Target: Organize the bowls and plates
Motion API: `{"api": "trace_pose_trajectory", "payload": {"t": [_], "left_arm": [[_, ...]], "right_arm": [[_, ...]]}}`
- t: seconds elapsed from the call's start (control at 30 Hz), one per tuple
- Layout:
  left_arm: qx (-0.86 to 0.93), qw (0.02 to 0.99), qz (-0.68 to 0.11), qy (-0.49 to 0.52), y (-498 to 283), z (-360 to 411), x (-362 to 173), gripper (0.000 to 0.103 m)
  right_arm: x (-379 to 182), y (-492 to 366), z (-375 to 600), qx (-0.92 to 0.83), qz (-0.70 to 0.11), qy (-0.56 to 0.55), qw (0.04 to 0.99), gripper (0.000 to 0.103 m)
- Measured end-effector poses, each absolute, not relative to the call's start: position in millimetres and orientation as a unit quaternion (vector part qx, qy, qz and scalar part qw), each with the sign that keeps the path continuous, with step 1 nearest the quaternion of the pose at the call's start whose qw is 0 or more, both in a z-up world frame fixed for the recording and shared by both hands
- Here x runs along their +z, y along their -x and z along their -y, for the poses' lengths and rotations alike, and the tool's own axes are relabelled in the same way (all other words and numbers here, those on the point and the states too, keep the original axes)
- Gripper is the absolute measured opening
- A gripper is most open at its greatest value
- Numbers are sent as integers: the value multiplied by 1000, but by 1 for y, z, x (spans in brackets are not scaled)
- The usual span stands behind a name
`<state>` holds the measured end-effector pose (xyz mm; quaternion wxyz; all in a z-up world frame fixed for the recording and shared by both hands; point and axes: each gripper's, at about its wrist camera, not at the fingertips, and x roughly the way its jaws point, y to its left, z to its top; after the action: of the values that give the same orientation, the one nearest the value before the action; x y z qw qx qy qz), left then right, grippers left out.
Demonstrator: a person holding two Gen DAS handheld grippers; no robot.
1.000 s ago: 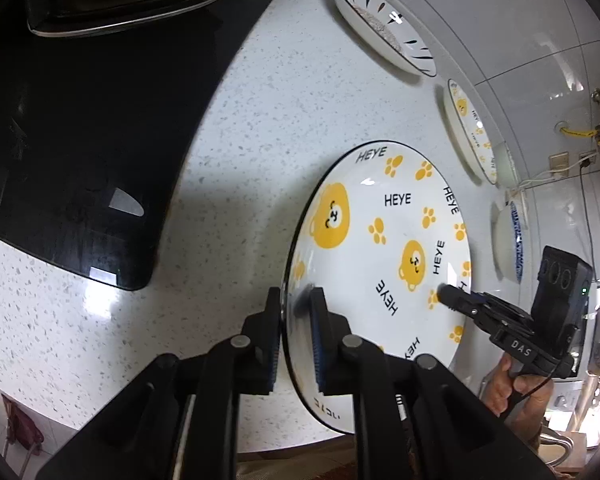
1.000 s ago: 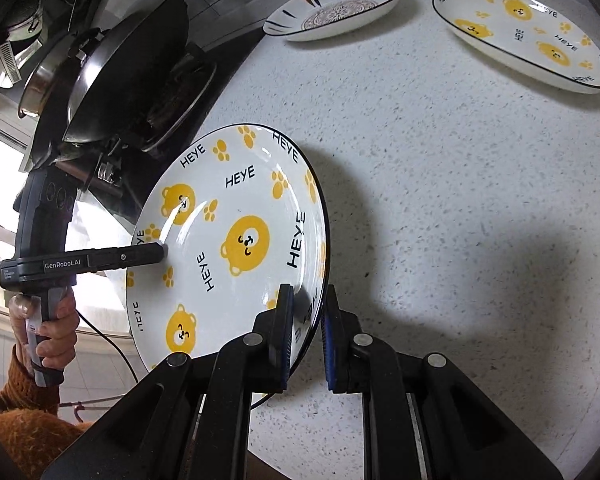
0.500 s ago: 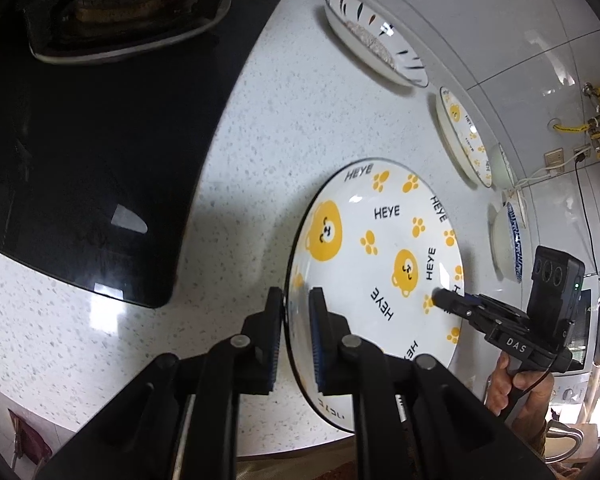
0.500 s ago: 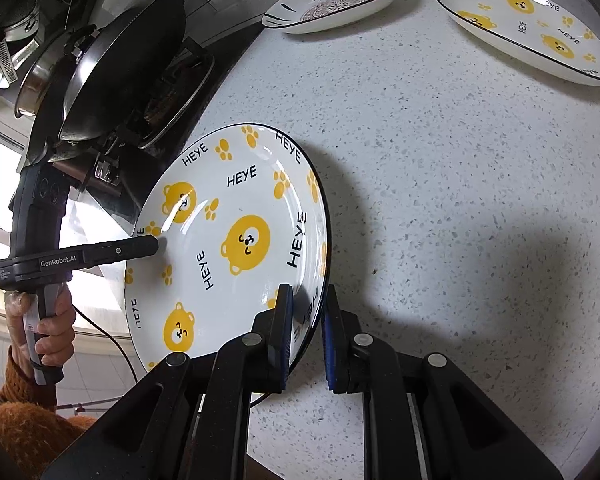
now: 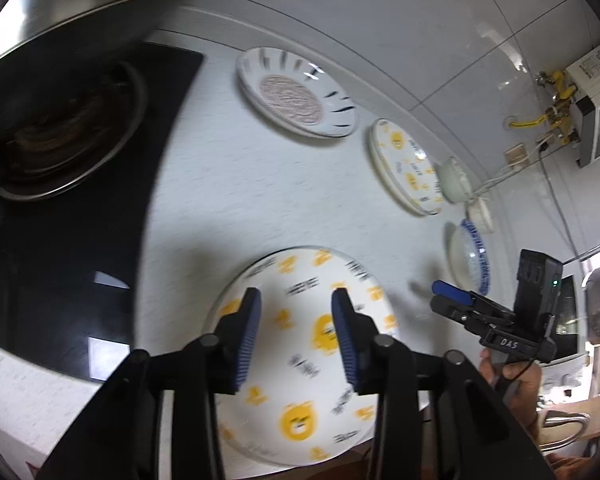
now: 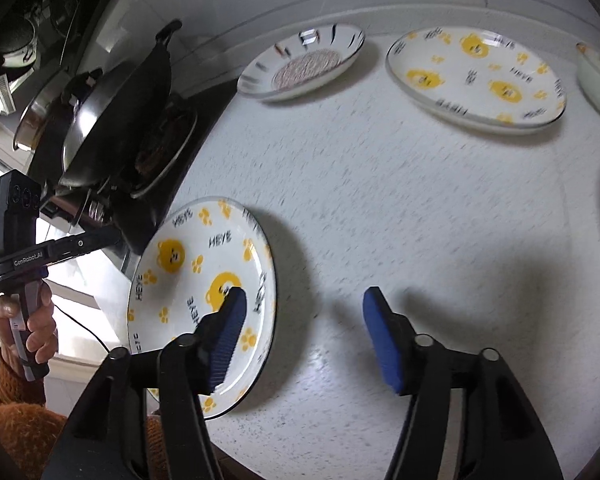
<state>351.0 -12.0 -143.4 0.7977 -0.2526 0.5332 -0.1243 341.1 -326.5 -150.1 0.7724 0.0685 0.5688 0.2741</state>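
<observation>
Plate inspection, speckled white countertop (image 6: 400, 200). Bear-print plate (image 6: 196, 280) lay flat at the near edge of the counter, beside the black hob (image 5: 72, 216), its near rim reaching or slightly overhanging the counter's front edge; motion blur prevented a firm reading on that point.

Left gripper (image 5: 296, 332) hung above the plate with its blue pads apart, about halfway spread. The jaws had just been opening, and nothing was pinched between them; the plate showed in the gap below, clear of both pads.

Right gripper (image 6: 302, 336) stood wider. Its jaws had likewise just been opening and held nothing. Seen from its own camera, the left pad overlapped the plate's right rim in the picture and the right pad stood over bare counter. In the left wrist view it appeared off to the right of the plate, held by a hand (image 5: 520, 380).

Far side of the counter, left to right: a striped plate (image 6: 300, 64) with a speckled centre, a second bear-print plate (image 6: 476, 76), then a pale bowl (image 6: 598, 76). A blue-patterned bowl (image 5: 470, 256) sat nearer, at the right. None touched the near plate.

A dark wok (image 6: 116, 108) rested on the burner at the left.
</observation>
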Motion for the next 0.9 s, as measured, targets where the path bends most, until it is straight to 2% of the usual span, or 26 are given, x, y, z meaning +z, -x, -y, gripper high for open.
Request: {"api": "trace_pose_trajectory", "payload": {"t": [0.1,0.17,0.33,0.53,0.9], "left_arm": [[-150,783,-542,266,-384,33,-138,55],[-160,780,-547,258,-405,50,-134,59],[-173,753,-572,275,-466,90,-140,63],[-168,747,-579,280,-530,131,-154,66],[-148,732,-597,294,-592,180,-197,70]], "right_arm": [[-136,-359,348,257,-553,-73,789,71],[-127,-373,365,242,-542,-74,801,77],[-113,-417,407,212,-531,-99,814,91],[-118,-471,439,179,-541,-128,812,100],[-150,-537,456,157,-575,-156,788,101]]}}
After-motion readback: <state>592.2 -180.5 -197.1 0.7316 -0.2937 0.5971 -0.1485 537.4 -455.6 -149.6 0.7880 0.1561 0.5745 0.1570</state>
